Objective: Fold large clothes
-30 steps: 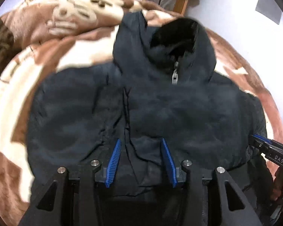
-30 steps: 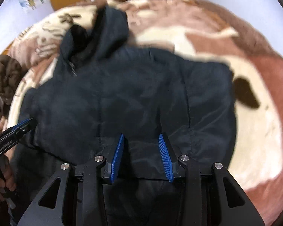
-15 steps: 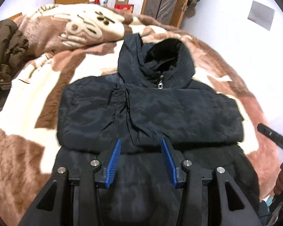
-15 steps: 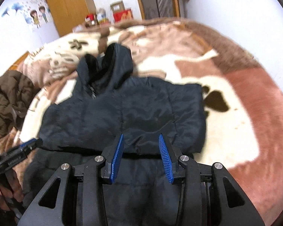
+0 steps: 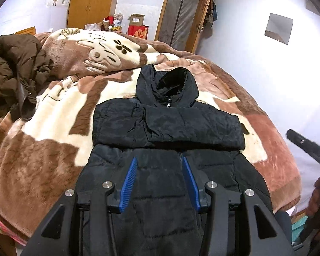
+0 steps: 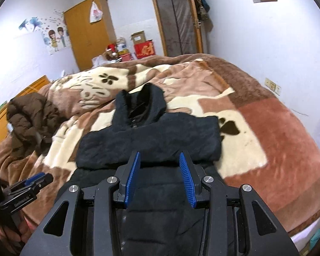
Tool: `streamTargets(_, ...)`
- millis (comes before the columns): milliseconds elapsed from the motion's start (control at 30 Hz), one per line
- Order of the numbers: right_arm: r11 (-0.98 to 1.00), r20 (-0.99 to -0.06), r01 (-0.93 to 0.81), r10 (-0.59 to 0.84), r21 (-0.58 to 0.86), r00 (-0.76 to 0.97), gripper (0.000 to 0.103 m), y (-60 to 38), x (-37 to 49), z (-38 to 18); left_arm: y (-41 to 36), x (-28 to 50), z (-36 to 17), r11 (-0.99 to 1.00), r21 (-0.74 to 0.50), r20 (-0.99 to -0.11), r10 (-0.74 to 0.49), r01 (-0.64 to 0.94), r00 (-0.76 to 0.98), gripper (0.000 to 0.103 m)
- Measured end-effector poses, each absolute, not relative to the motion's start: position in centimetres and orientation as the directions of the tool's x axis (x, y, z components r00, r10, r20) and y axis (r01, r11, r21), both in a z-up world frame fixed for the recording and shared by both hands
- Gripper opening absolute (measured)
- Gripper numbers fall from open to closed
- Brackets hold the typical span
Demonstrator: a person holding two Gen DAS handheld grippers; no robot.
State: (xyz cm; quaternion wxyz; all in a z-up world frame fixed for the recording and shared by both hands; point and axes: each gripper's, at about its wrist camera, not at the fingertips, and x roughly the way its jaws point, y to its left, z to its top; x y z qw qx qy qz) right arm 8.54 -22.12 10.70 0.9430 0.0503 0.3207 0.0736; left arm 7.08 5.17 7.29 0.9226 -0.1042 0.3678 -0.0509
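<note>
**Black jacket on the bed, both my grippers released**

The bed [image 5: 42,149] fills most of what I see, covered by a brown and cream plush blanket [image 5: 59,111]. The black hooded jacket [image 5: 166,123] lies on it in front of me, hood away from me, sleeves folded across the chest, lower part hanging toward me. A brown puffer coat [image 5: 12,64] is heaped at the bed's left side, well apart from it. My left gripper [image 5: 160,181] hovers over the jacket's lower half, blue fingers [image 5: 129,181] spread, holding nothing. My right gripper [image 6: 160,178] hovers likewise, its fingers [image 6: 186,179] parted and empty.
</note>
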Motion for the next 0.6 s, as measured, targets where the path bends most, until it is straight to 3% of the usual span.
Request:
streamTargets(133,0.985,-0.591,-0.142,0.172,0.098,0.788,0.039,-20.3,7.1,9.6,5.5,5.4,7.5,0.972,-0.235,-0.670,-0.178,0.022,0.720,0.047)
streamTargets(267,0.989,-0.542,-0.141,0.099,-0.036,0.834,0.039,-18.8,7.2,9.4,5.6,5.3,7.7,0.975,-0.220,-0.673,-0.168,0.022,0.721,0.047)
streamTargets(600,0.983,-0.473,-0.153,0.087,-0.103,0.877,0.039,-18.2,12.1,12.3,4.9,9.7,9.7,0.988,-0.152,-0.652,-0.117,0.022,0.750,0.047)
